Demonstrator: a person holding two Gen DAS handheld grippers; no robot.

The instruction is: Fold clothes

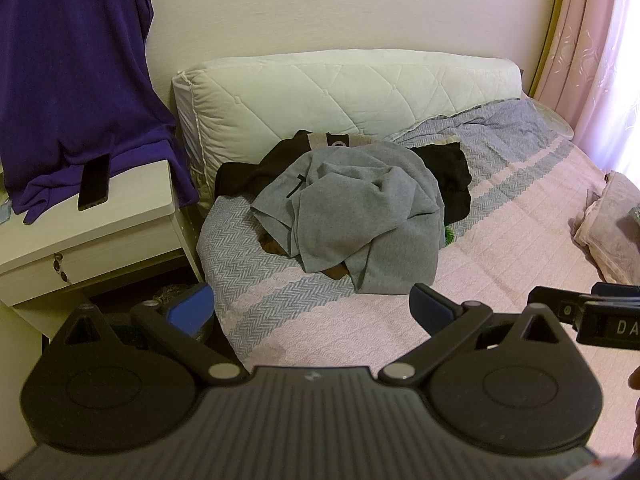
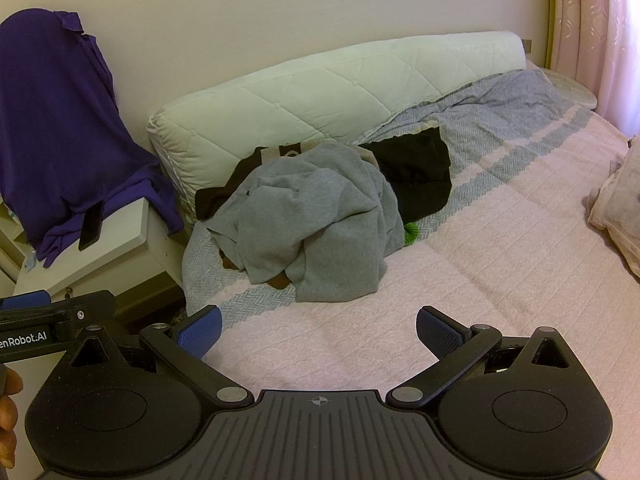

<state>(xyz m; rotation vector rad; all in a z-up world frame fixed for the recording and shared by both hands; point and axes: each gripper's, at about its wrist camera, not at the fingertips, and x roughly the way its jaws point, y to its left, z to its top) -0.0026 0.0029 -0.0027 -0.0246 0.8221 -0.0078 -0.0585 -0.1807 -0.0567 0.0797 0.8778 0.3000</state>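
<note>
A crumpled grey garment (image 1: 352, 216) (image 2: 316, 224) lies on top of a heap on the bed, with black clothes (image 1: 444, 176) (image 2: 416, 172) and a brown piece (image 2: 276, 280) partly hidden under it. My left gripper (image 1: 312, 308) hangs open over the bed's near edge, short of the heap, nothing between its blue pads. My right gripper (image 2: 320, 328) is open too, above the pink bedspread (image 2: 460, 272) in front of the heap. Each gripper shows at the edge of the other's view.
A white quilted bolster (image 1: 320, 92) runs along the wall behind the heap. Left of the bed stands a white side table (image 1: 120, 216) bearing a phone (image 1: 94, 182) and a draped purple garment (image 1: 68, 80). A pink folded cloth (image 1: 612, 220) lies at the right, near pink curtains (image 1: 592, 40).
</note>
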